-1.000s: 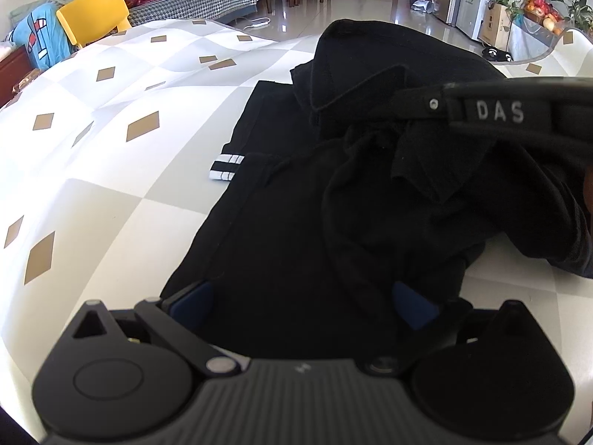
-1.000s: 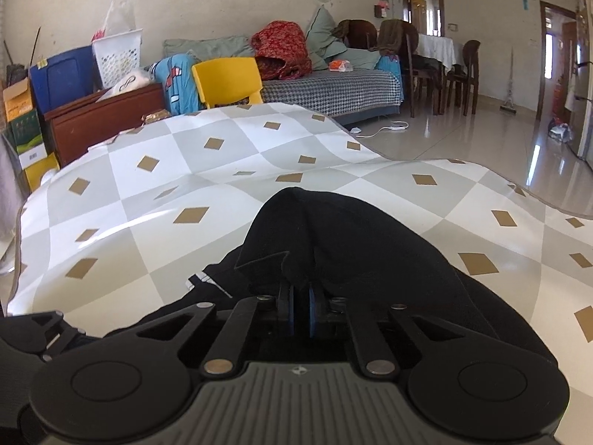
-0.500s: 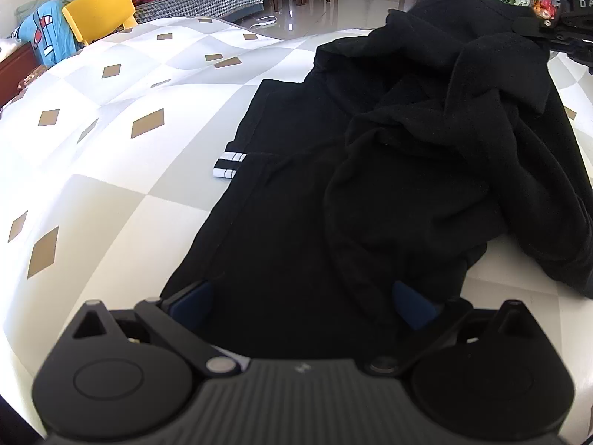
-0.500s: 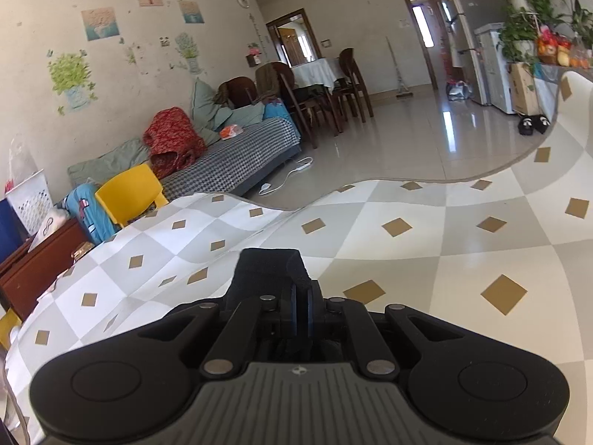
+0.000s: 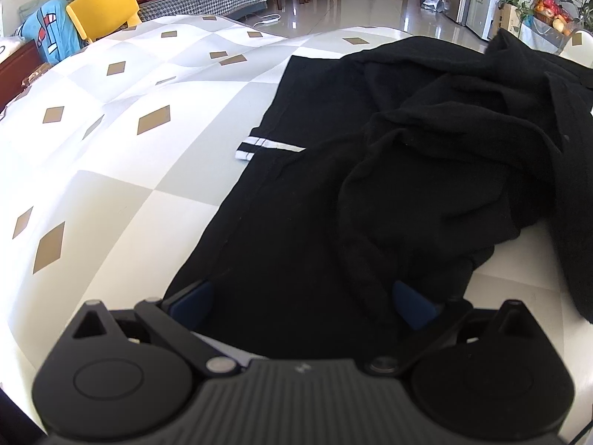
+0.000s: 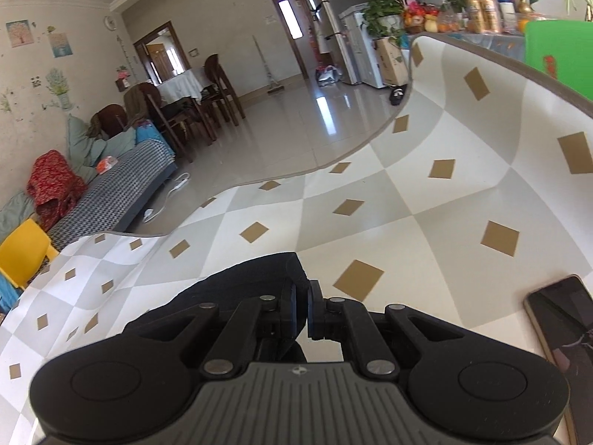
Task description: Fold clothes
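desk [image 5: 111,170] fills both views, covered in a white-and-grey checked cloth with tan diamonds. across its right half in the left wrist view lies a black garment [image 5: 315,204] — the near part flat, the far right part bunched in heavy folds, with a white-striped cuff [image 5: 267,146] showing at its left edge. the left hand-held gripper [image 5: 300,300] sits low over the garment's near hem, its blue-padded jaws spread wide with the fabric lying between them, gripping nothing. the right hand-held gripper [image 6: 302,309] has its jaws pressed together on a fold of the black cloth [image 6: 252,278], which drapes down to the left of it. a phone [image 6: 563,337] lies dark-screened on the desk at the right edge — well apart from the garment.
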`<control>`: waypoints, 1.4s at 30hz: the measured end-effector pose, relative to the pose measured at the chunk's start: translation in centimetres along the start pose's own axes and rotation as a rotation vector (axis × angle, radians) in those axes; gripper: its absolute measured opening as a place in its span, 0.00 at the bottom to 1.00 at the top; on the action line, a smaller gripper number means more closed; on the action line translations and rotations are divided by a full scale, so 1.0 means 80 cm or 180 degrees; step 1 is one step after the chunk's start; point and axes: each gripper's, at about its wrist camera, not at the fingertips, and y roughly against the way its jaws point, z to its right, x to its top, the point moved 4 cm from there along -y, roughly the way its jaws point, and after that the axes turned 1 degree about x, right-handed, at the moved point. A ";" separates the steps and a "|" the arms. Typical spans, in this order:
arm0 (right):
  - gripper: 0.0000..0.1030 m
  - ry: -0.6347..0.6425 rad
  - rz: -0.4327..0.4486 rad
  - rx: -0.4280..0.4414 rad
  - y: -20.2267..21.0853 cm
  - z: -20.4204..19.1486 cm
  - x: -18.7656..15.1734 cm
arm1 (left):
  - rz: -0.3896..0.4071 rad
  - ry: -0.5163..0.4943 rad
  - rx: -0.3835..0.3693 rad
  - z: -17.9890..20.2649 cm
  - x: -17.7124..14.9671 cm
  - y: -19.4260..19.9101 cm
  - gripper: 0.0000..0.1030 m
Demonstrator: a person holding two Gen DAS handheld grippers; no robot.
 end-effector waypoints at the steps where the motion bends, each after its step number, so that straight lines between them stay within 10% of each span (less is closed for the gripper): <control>1: 0.06 -0.0034 -0.0009 -0.0056 0.000 0.006 0.001 | -0.0002 -0.0003 0.0001 0.000 -0.001 0.002 1.00; 14: 0.30 0.0092 0.0137 -0.0048 0.033 0.005 0.009 | -0.0079 0.0070 0.0047 -0.018 -0.006 0.010 1.00; 26: 0.38 0.0160 -0.0585 0.0576 0.044 -0.029 -0.040 | 0.0098 0.0121 -0.0118 0.006 0.027 0.043 1.00; 42: 0.40 0.0016 -0.1261 0.0691 0.024 -0.036 -0.091 | 0.0061 -0.0023 -0.0113 0.040 0.032 0.004 1.00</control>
